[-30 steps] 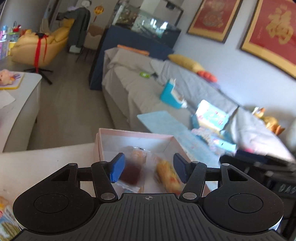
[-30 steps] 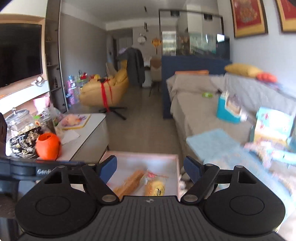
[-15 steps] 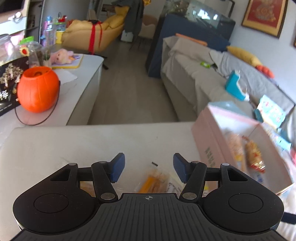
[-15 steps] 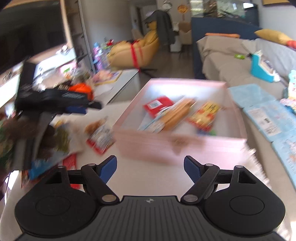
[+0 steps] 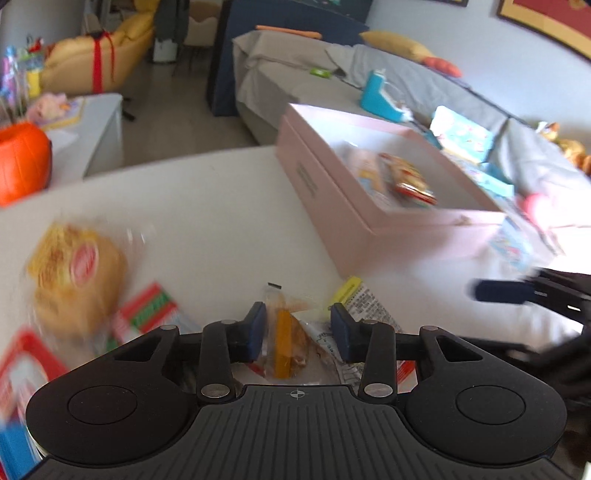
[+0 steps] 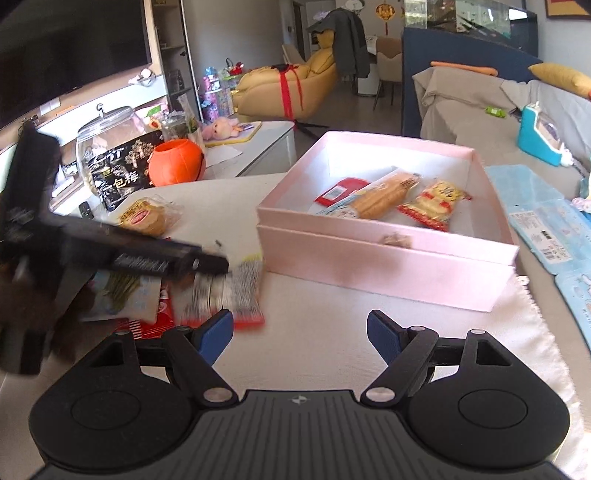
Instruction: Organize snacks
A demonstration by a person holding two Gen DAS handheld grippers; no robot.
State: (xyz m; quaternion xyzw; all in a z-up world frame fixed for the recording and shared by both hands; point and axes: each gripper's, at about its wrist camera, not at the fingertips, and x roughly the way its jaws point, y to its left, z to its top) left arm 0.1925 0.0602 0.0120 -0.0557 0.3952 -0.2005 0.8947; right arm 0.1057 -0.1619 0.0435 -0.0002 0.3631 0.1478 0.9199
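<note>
Open box point(image 6: 388, 266) on the tabletop point(image 6: 314, 332), right of a heap of snack packets point(image 6: 221, 291). Three packets point(image 6: 384, 195) lie side by side in the box. A wrapped bun point(image 6: 146, 218) sits behind the heap; a jar point(image 6: 107, 147) and pumpkin pail point(image 6: 176, 162) stand farther back, with the sofa point(image 6: 480, 99) beyond the box.

Walls: pale grey, with a gold-framed red picture point(image 5: 546, 22).
Floor: grey-brown boards point(image 6: 343, 107).
Seating: grey covered sofa point(image 5: 424, 88) with yellow cushion point(image 5: 391, 44); yellow armchair point(image 6: 291, 79) with red ribbon.
Other furniture: white cabinet point(image 6: 266, 147); dark television point(image 6: 70, 48).
Light: bright daylight.
</note>
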